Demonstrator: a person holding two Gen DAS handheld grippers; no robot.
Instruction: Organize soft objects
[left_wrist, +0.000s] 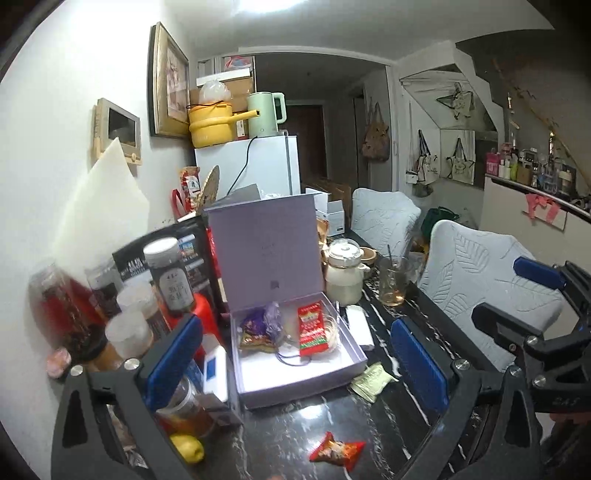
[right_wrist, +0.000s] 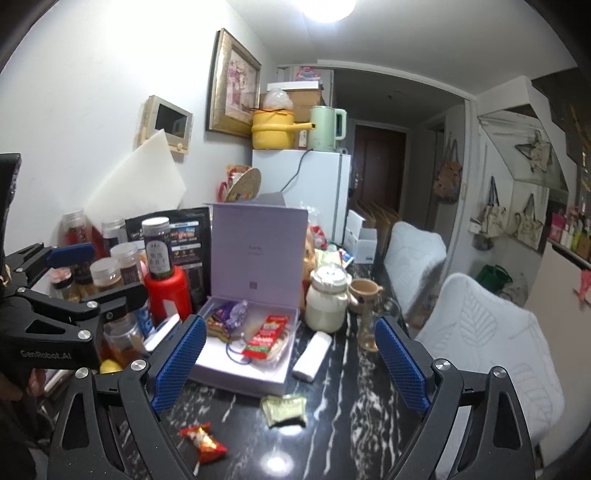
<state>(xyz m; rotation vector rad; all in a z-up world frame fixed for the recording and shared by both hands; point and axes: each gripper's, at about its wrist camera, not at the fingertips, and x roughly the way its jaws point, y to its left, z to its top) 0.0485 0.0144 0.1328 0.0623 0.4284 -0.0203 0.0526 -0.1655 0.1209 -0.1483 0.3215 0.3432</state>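
Step in hand: between pickups, by my reading. Some soft packets already lie in the open box (left_wrist: 295, 380), two are left on the table (left_wrist: 295, 424), and neither gripper carries anything.

Left gripper (left_wrist: 295, 354): jaws spread wide, nothing between the pads. The box sits straight ahead, framed by the two blue pads.

Right gripper (right_wrist: 291, 362): jaws spread, nothing pinched. The box lies ahead and slightly toward its left pad.

Red candy packet (left_wrist: 336, 452): on the dark marble table, below and nearer than the left gripper's jaws, closer to its right pad. In the right wrist view it lies low, just inside the left pad.

Green packet (right_wrist: 284, 410): flat on the table just in front of the box, roughly centred between the right gripper's pads, near the left gripper's right pad.

Already in box: a purple bag (left_wrist: 264, 323) and a red sachet (left_wrist: 312, 328), side by side; what lies under the sachet is too blurred to name.

Next move calls for: lowering one gripper over a loose packet, most likely the right over the green one, closing gently on its crinkly edge, then lifting it over the box's front wall.

Watch for: the glass cup (left_wrist: 393, 284) and white jar (left_wrist: 345, 275) beyond the right pad.
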